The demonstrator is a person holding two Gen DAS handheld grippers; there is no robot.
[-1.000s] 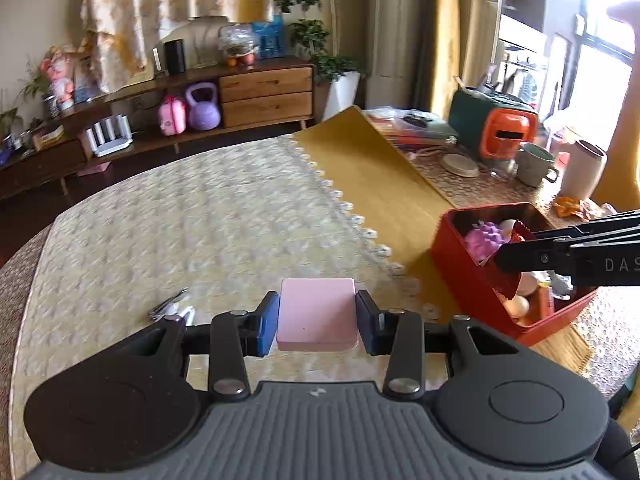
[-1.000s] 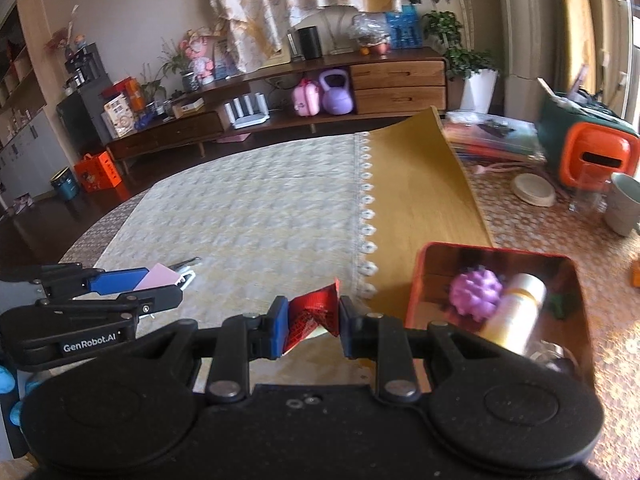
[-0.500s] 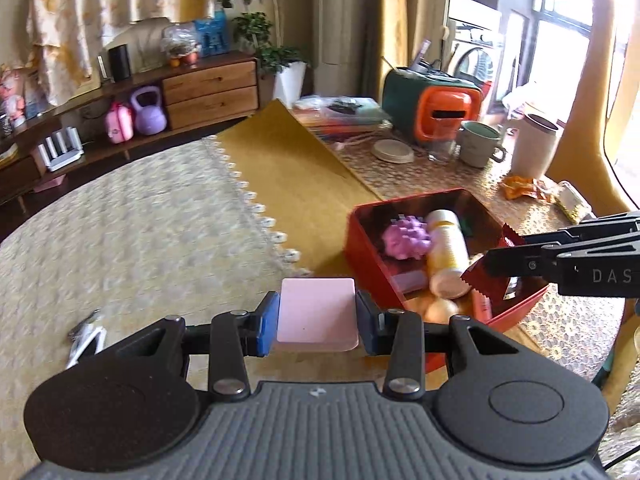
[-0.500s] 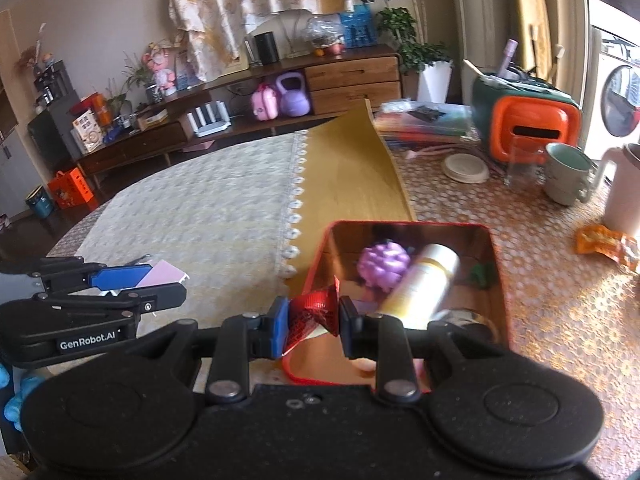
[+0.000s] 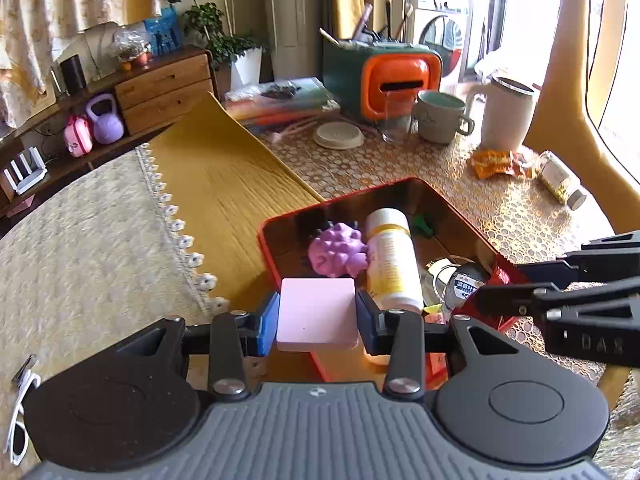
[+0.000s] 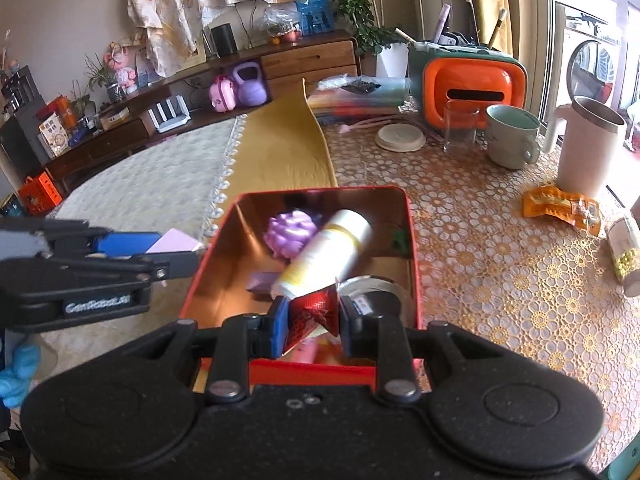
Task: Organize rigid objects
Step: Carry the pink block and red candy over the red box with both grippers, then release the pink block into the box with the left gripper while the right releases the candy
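My left claw [image 5: 316, 314] grips the flat pink square block [image 5: 316, 314], my right claw [image 6: 312, 318] the crinkled red foil packet [image 6: 312, 314]; releasing early, the block may strike the red metal tin's [image 6: 412, 240] rim

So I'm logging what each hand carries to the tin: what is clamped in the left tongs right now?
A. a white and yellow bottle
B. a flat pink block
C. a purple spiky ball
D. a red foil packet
B: the left tongs are shut on the flat pink block, while the red foil packet sits in the right tongs over the red tin.
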